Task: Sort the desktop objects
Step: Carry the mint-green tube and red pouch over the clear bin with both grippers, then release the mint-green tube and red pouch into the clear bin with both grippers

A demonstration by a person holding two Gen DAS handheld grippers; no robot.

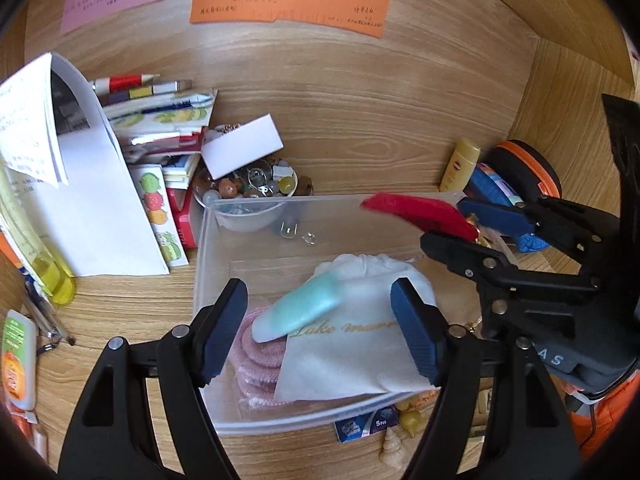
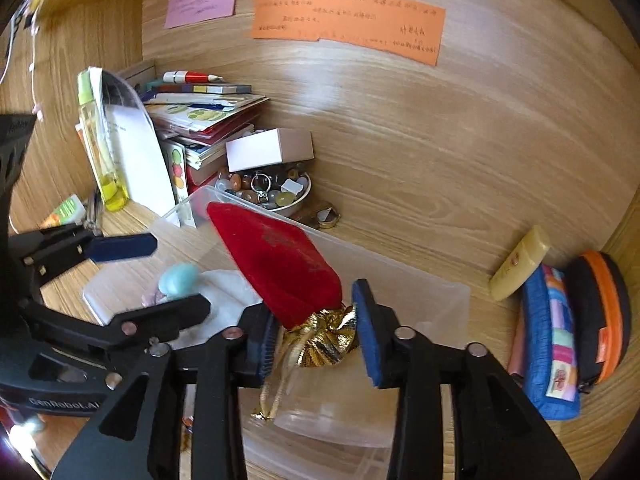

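The right gripper (image 2: 316, 344) was clenched on the gathered gold neck of a red velvet pouch (image 2: 276, 264), with the pouch body projecting forward and upward over the far rim of the clear plastic bin (image 1: 204, 240). In the left wrist view the same pouch (image 1: 416, 212) appeared at the bin's far right corner, held by the right gripper (image 1: 460, 236). The left gripper (image 1: 320, 328) was released, its blue pads spread wide above the bin's near side and touching nothing. Inside the bin lay a white drawstring bag (image 1: 360, 344) with gold lettering, a pale teal object (image 1: 304, 308) resting across its left edge, and a pink knitted item (image 1: 256, 356) partly beneath both. A bowl of stones and rings (image 2: 272, 192) stood just behind the bin, with a small white box (image 2: 268, 152) resting on its back rim. A stack of books and stationery (image 1: 160, 128) stood left of the bowl, with a yellow bottle (image 2: 100, 148) further left. A blue patchwork pouch (image 2: 552, 340) and an orange-trimmed black case (image 2: 604, 312) leaned together at the right, with a cream tube (image 2: 520, 264) beside them. Coloured notes (image 1: 288, 4) were fixed to the wooden back panel.
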